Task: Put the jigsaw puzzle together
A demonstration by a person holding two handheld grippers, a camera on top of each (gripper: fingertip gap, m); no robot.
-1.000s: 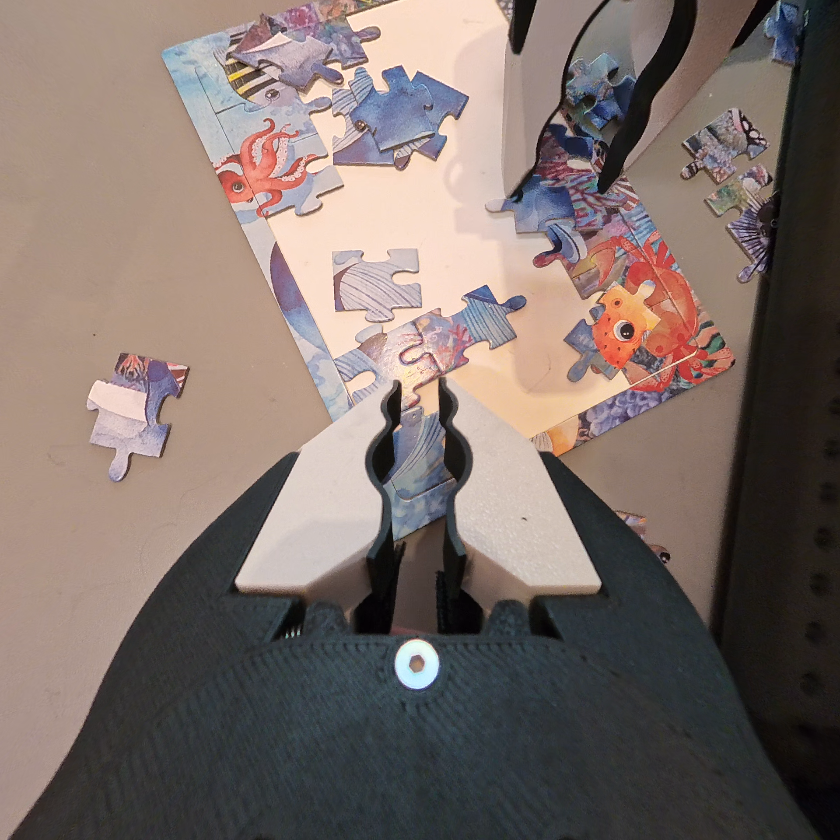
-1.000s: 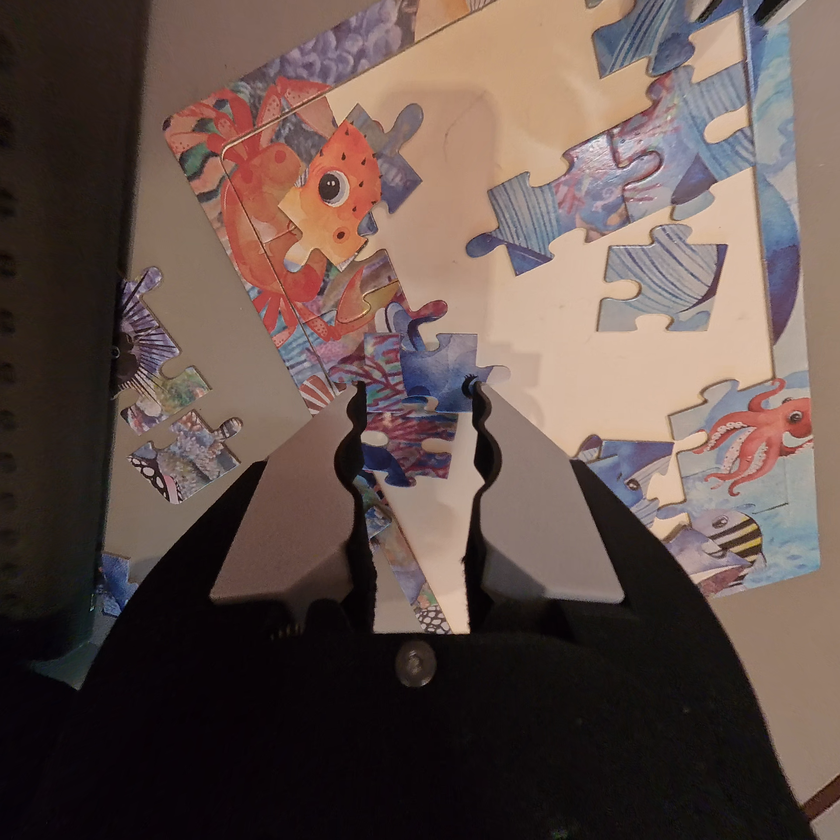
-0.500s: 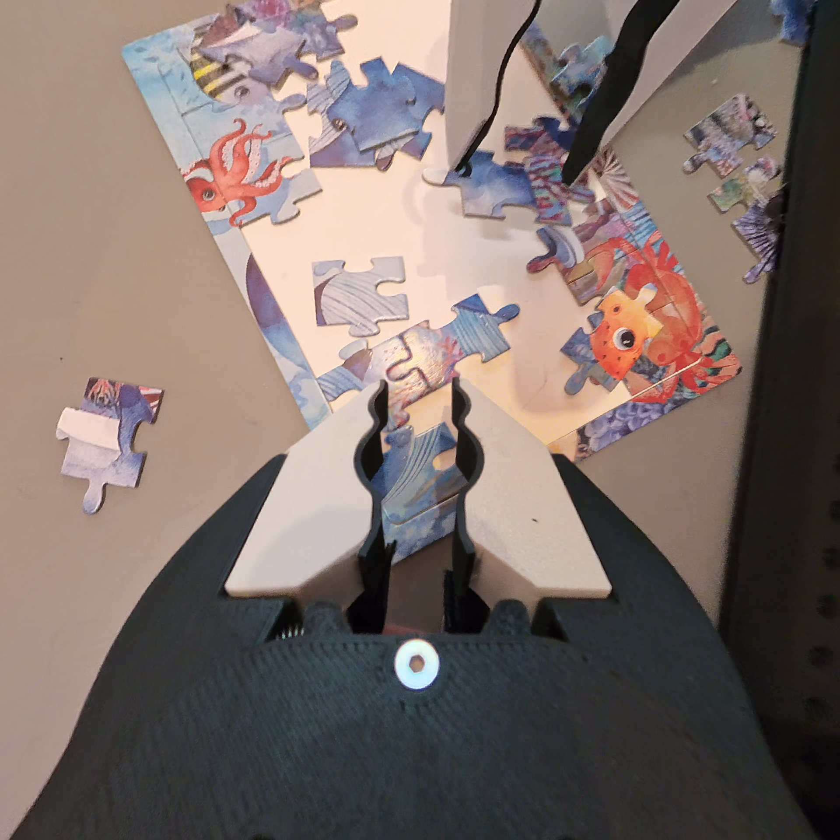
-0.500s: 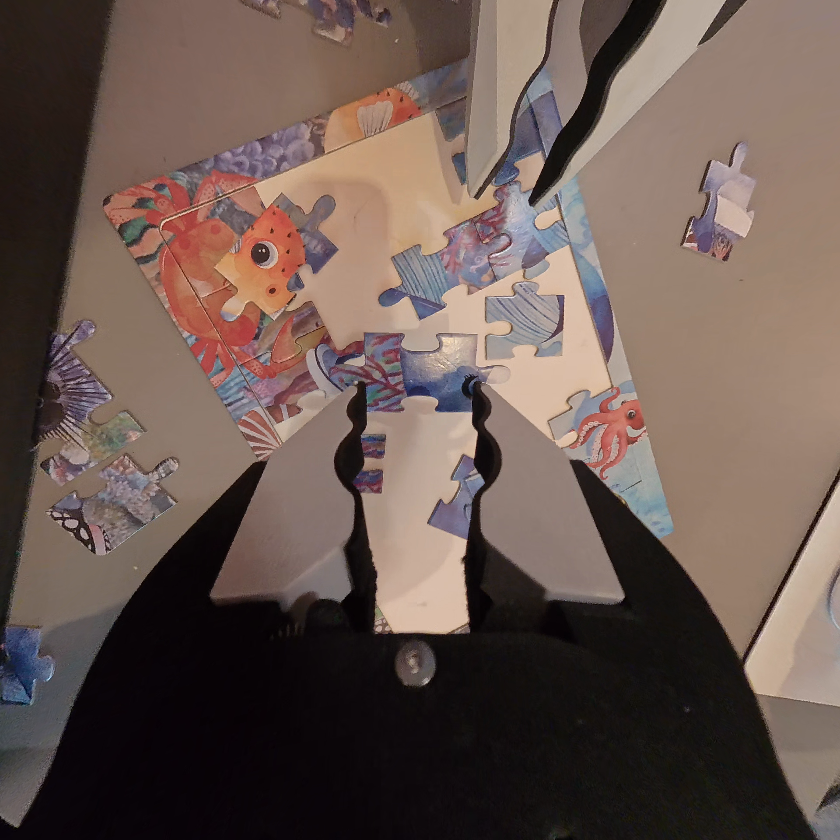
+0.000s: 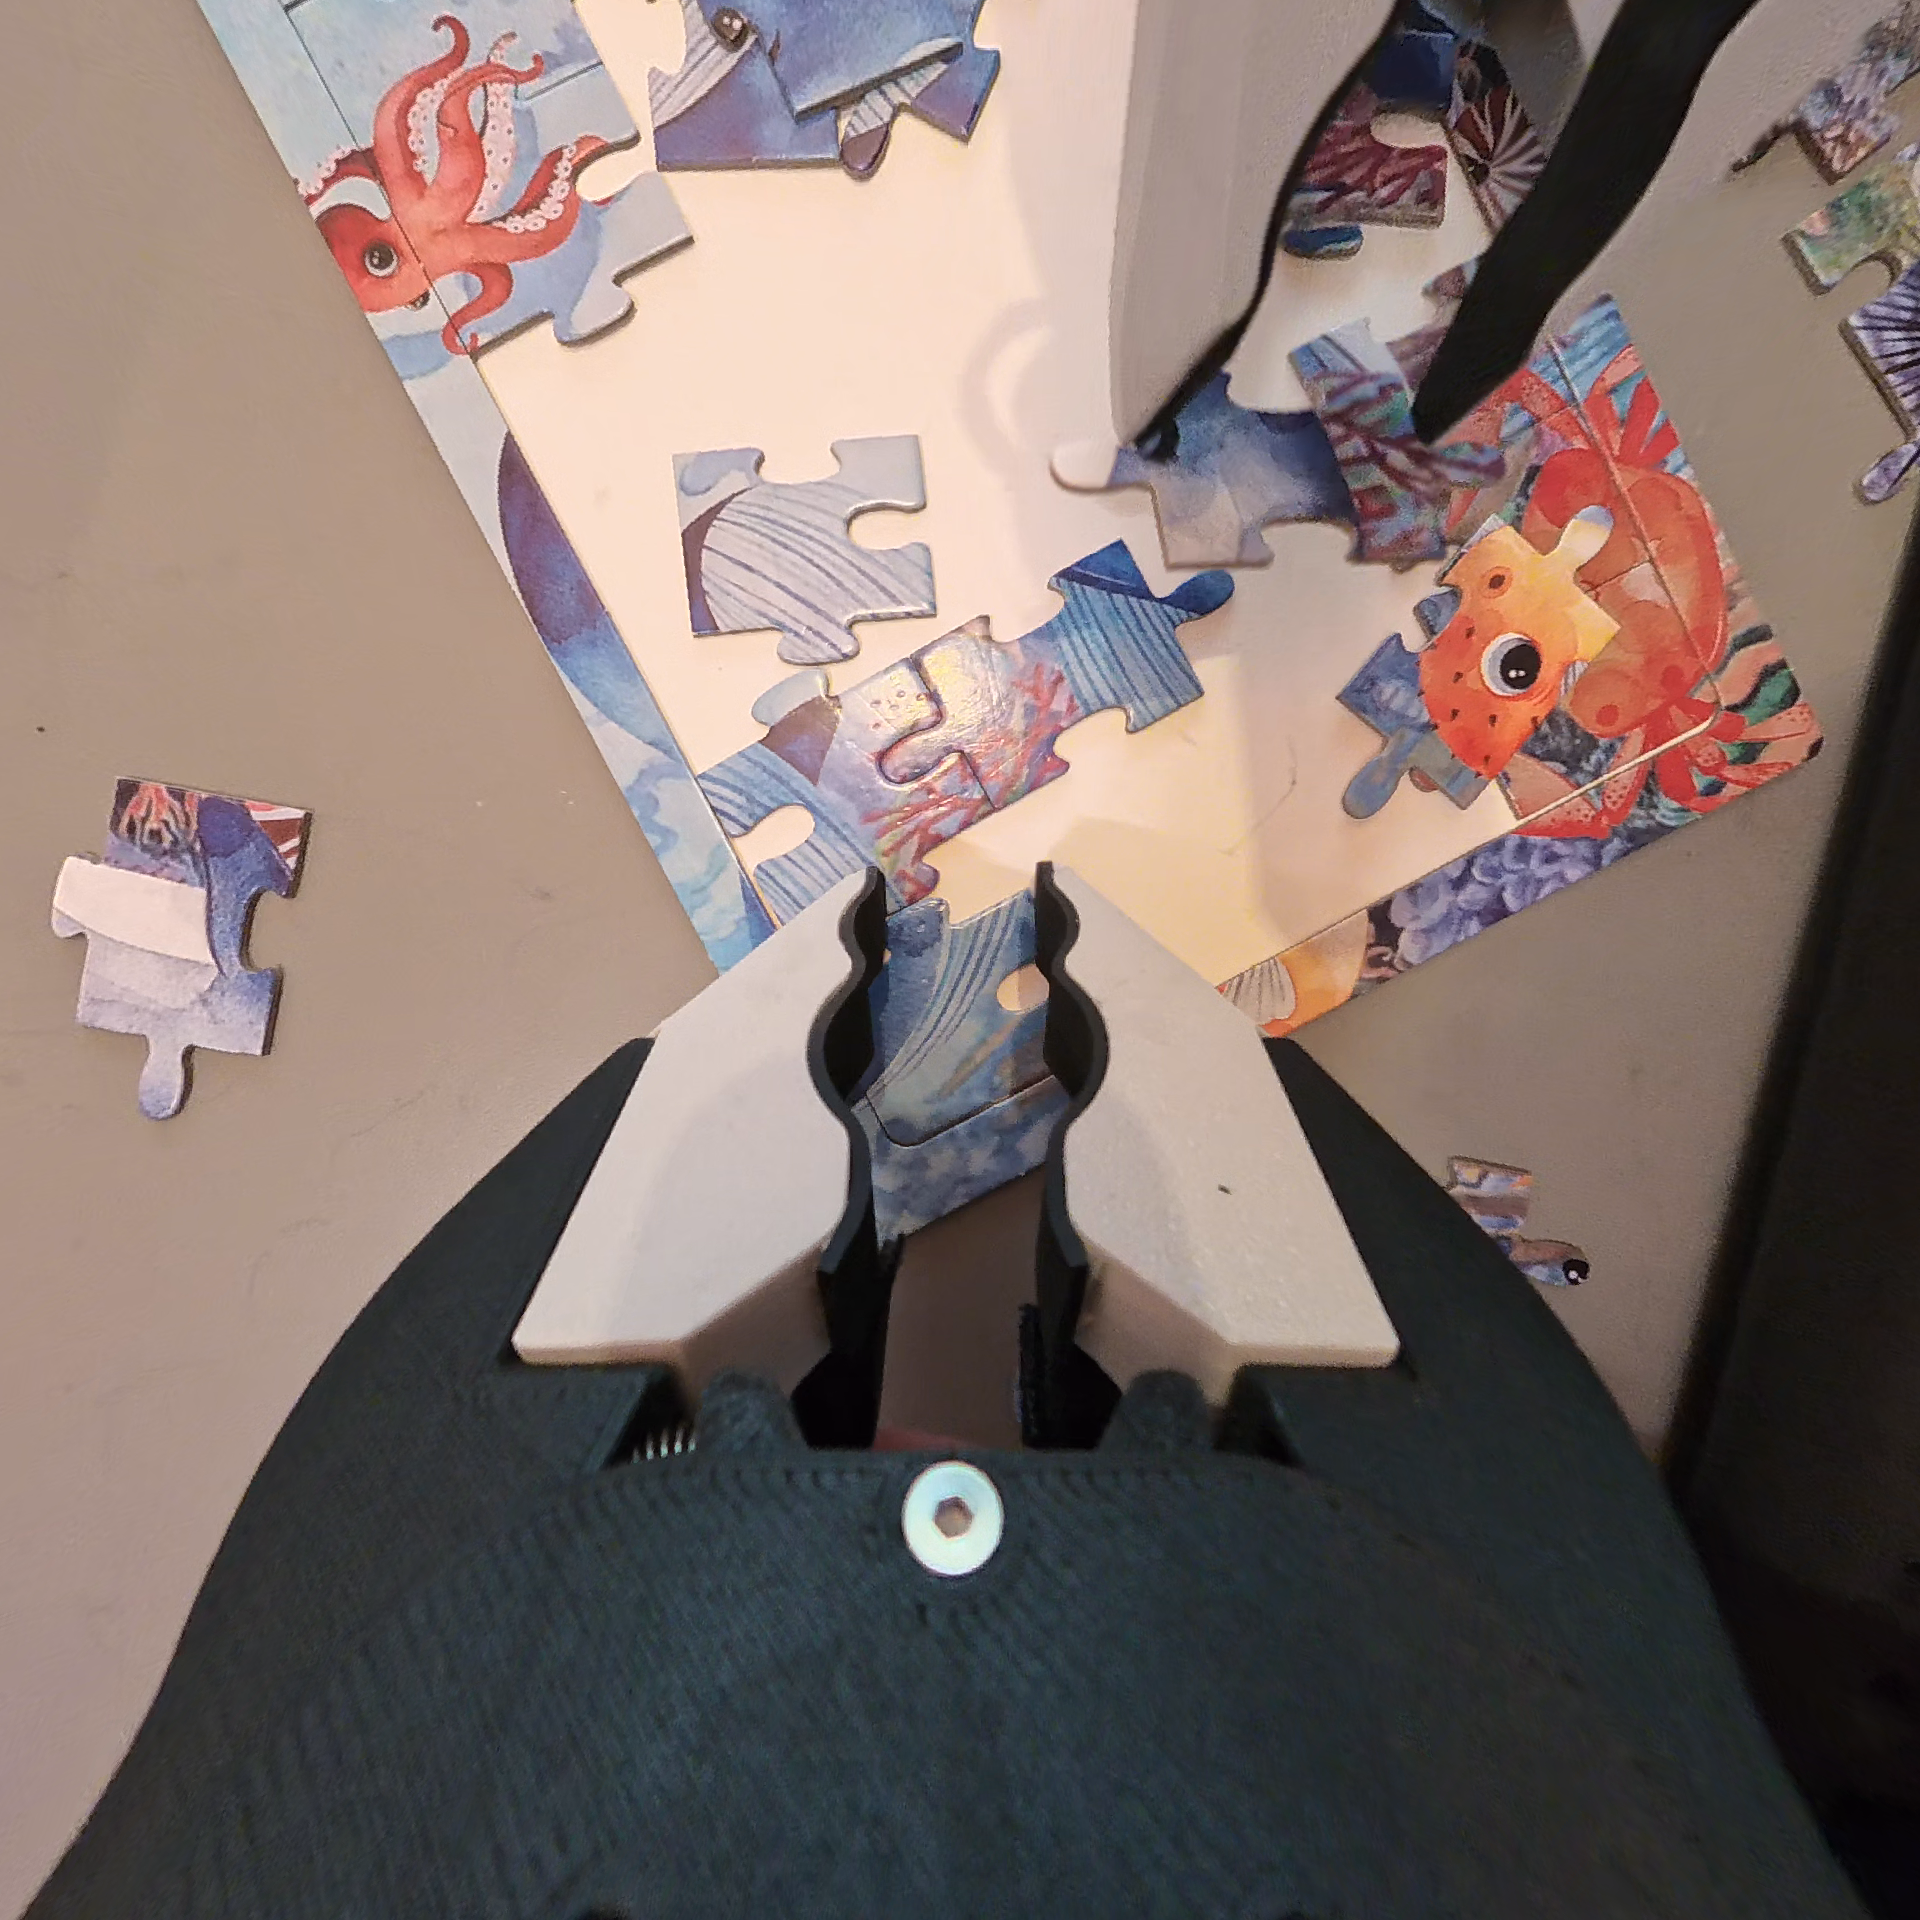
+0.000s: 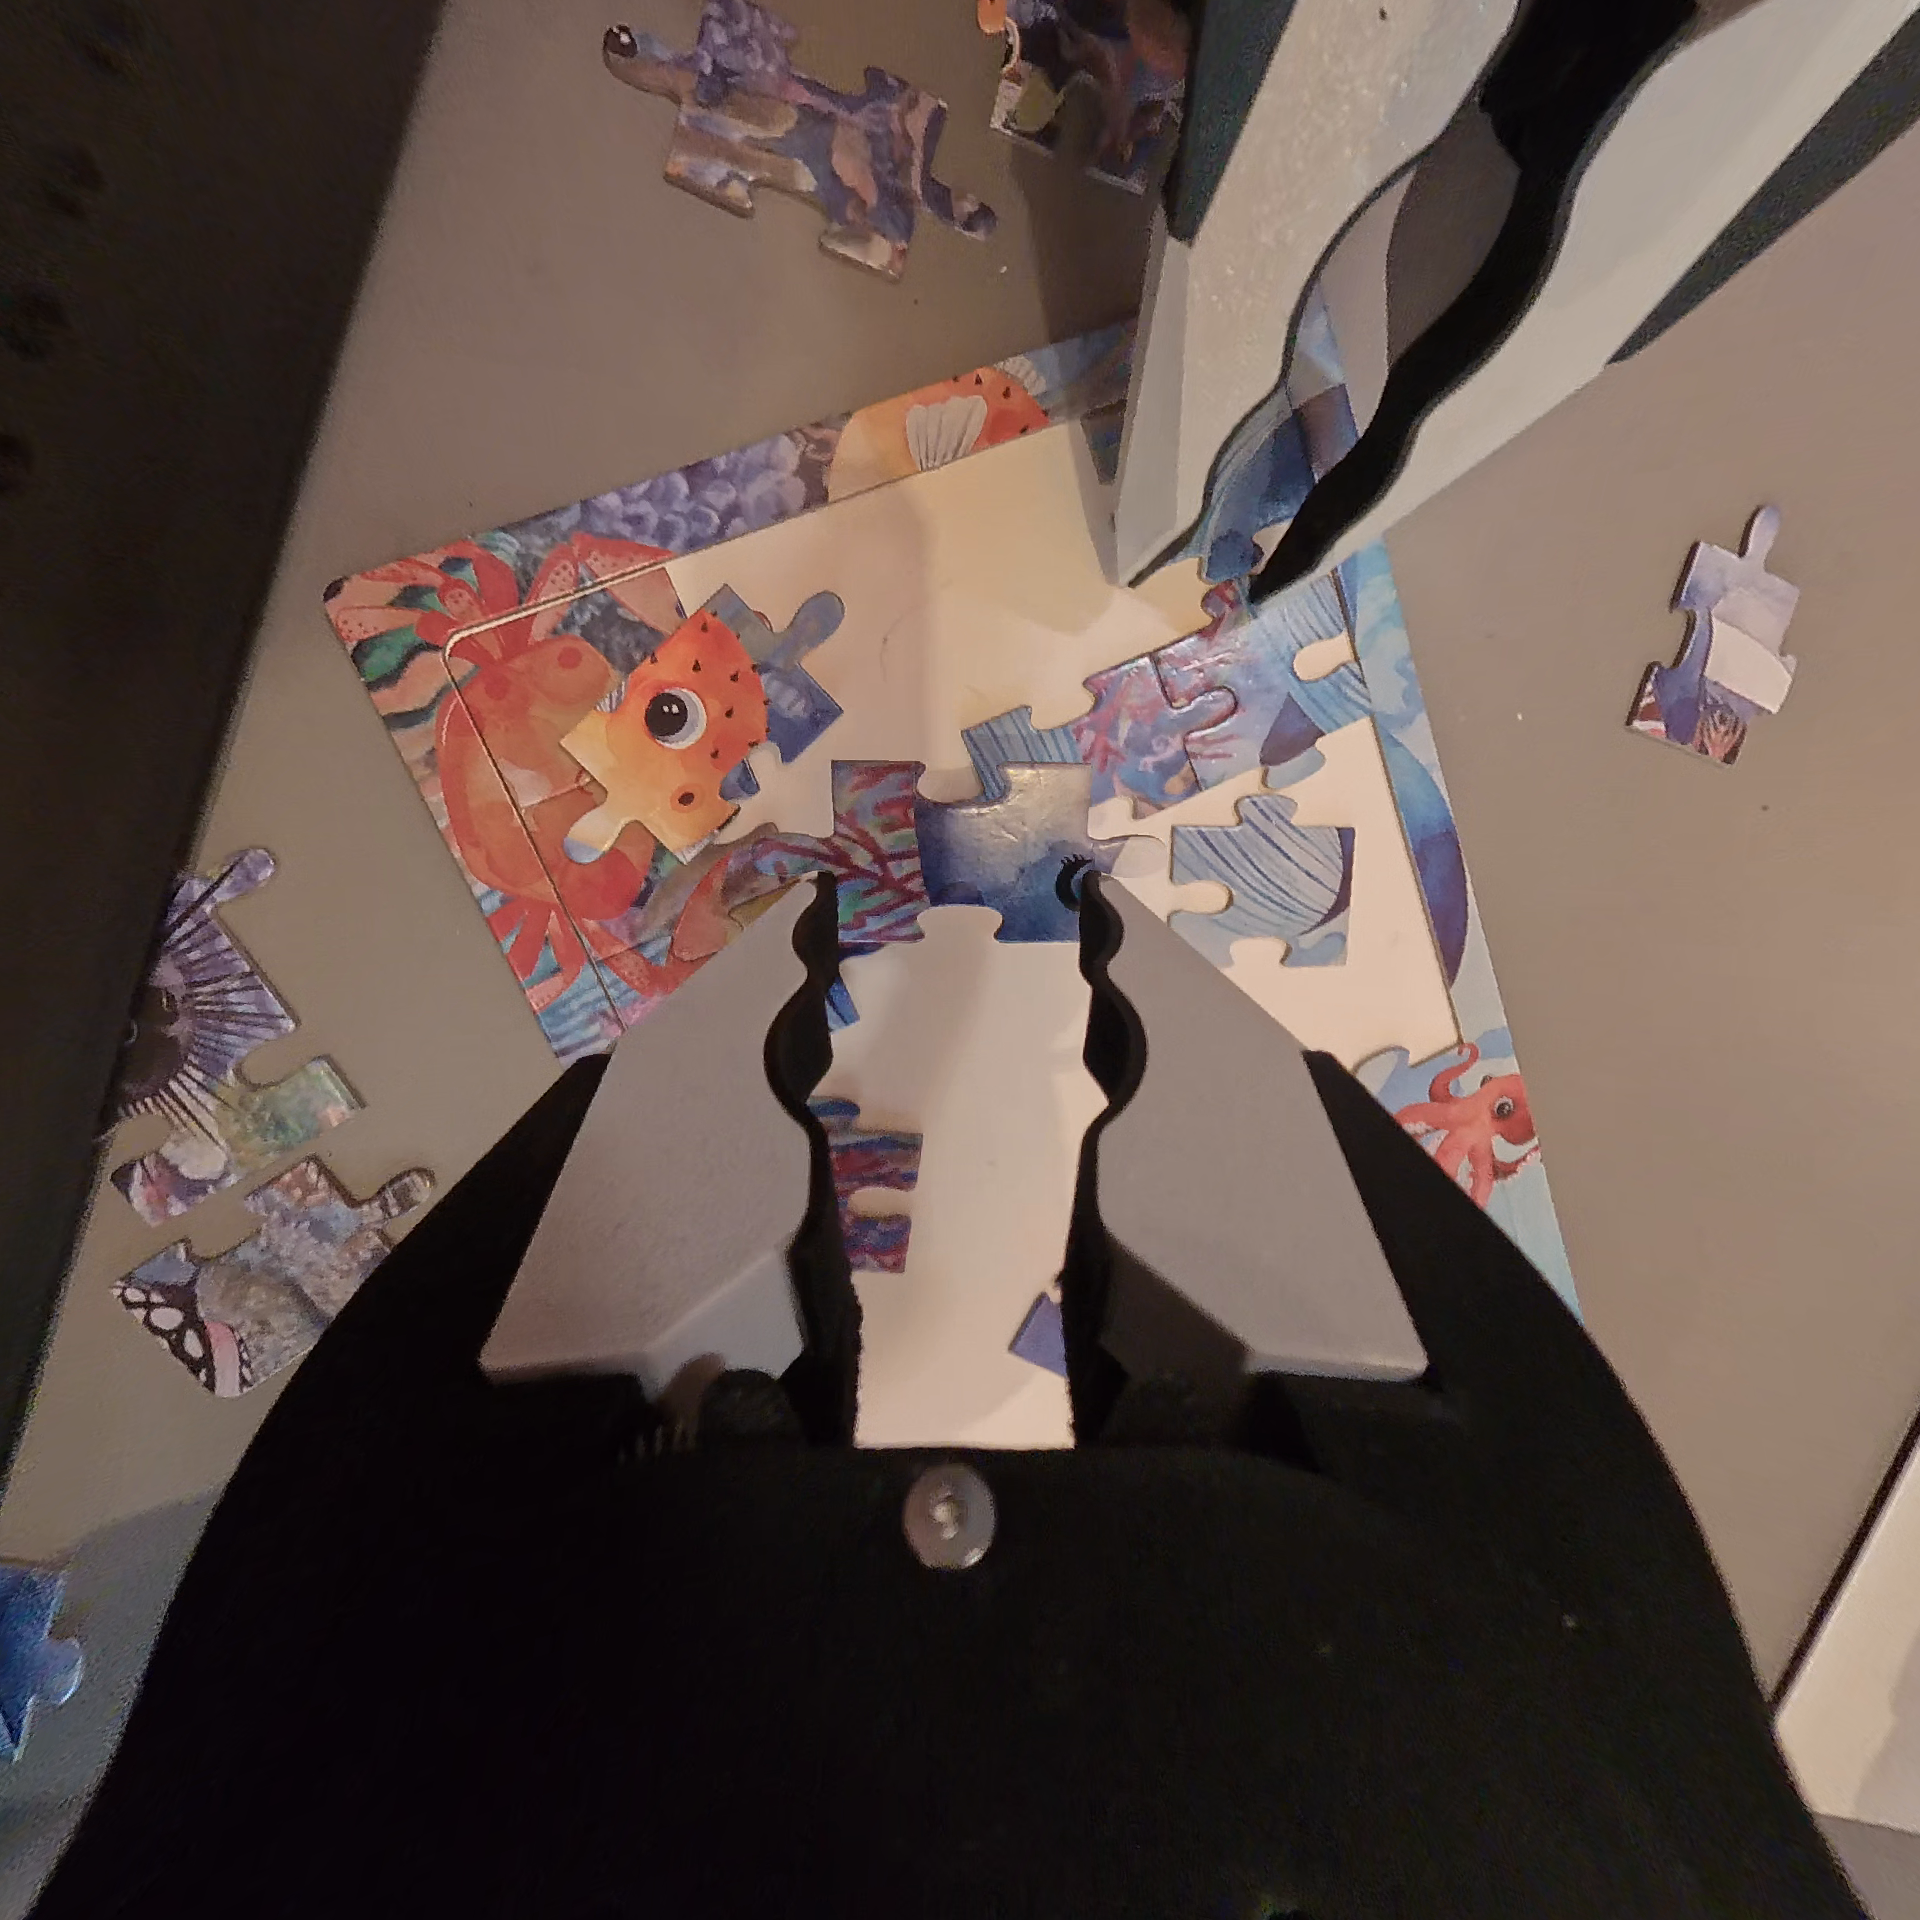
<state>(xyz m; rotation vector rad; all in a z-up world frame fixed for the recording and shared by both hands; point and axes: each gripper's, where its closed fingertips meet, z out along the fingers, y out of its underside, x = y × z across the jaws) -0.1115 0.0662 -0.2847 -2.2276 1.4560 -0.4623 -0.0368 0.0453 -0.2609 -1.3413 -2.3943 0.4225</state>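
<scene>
The puzzle tray (image 5: 935, 343) lies on the table with a crab (image 5: 1683, 540), an orange fish piece (image 5: 1496, 655) and octopus pieces (image 5: 457, 208) in it. My right gripper (image 6: 958, 883) is shut on a joined pair of pieces (image 6: 997, 852), one coral and one dark blue. It holds them flat on the tray beside the crab, and also shows in the left wrist view (image 5: 1294, 431). My left gripper (image 5: 961, 888) is open over the tray's near corner, above a blue striped piece (image 5: 956, 997). A joined row of pieces (image 5: 966, 727) and a loose striped piece (image 5: 800, 551) lie ahead of it.
Loose pieces lie on the table: one to the left (image 5: 177, 935), several to the right (image 5: 1860, 208) and one near the dark wall (image 5: 1507, 1216). A dark perforated panel (image 6: 156, 416) borders that side. A heap of blue pieces (image 5: 831, 94) sits at the tray's far end. One gripper's finger ends stand about 9 cm off the other's.
My right gripper has slid the joined pair out over the bare tray and back next to the crab pieces. My left gripper's jaws have widened a little over the tray corner.
</scene>
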